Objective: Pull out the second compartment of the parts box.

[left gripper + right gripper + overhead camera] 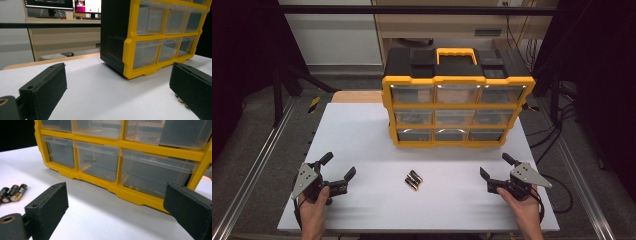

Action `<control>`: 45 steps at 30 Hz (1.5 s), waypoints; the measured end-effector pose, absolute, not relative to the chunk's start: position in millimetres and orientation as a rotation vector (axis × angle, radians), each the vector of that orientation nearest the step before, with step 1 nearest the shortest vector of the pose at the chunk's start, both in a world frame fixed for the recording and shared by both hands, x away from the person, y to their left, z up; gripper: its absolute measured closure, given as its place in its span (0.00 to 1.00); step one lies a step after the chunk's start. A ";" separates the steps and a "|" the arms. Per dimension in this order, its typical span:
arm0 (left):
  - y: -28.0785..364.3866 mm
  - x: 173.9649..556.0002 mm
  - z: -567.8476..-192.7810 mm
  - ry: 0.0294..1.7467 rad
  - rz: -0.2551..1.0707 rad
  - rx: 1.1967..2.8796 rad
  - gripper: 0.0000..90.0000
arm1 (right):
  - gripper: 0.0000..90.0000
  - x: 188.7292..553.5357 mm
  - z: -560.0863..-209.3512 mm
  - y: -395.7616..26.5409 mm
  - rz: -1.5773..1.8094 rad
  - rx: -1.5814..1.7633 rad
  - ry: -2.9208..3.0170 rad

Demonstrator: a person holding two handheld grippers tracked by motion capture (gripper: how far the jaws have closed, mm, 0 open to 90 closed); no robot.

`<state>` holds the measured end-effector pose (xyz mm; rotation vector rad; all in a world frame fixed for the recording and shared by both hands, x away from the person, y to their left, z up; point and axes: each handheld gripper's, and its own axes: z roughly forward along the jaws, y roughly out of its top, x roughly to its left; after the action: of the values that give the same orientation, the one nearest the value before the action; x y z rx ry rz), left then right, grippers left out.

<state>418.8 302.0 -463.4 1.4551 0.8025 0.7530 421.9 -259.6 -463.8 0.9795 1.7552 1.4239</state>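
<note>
- The batteries are lying in a small tight group on the white table, in front of the yellow organizer, a little to the left of its middle and well apart from it.
- From the batteries, the left gripper is sitting to the left and the right gripper to the right, both at nearly the same depth from the organizer as the batteries.
- The left gripper seems slightly nearer to the batteries than the right one, but the difference is small.
- The long axes of the batteries are running diagonally, from near-left to far-right, so their ends are pointing partly toward the organizer.
- Both grippers are standing with jaws wide apart and are holding nothing; each is resting low near the table.
- In the right gripper view the batteries are showing as three cylinders side by side, touching, black with copper-coloured ends, smooth and metallic.
- I judge they can roll easily, so a grip across the round body would suit better than one along the length.
- The organizer has a black body, a yellow plastic frame and clear plastic drawers in three rows, all closed; one lower drawer is holding some small items.
- The jaw pads look matte black and slightly rough.
</note>
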 end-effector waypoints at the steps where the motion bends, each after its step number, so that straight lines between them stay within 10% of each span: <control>1: 302.0 418.8 -463.4 0.803 0.753 1.455 0.01 | 0.07 421.9 -463.8 -259.6 1.424 0.980 1.755; 45: 296.0 421.4 -468.5 0.802 0.780 1.529 0.01 | 0.15 455.9 -375.2 -190.1 0.680 0.581 1.851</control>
<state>421.4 296.0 -468.5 1.5288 0.8017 0.7796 455.9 -190.1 -375.2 0.5807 1.8514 0.6799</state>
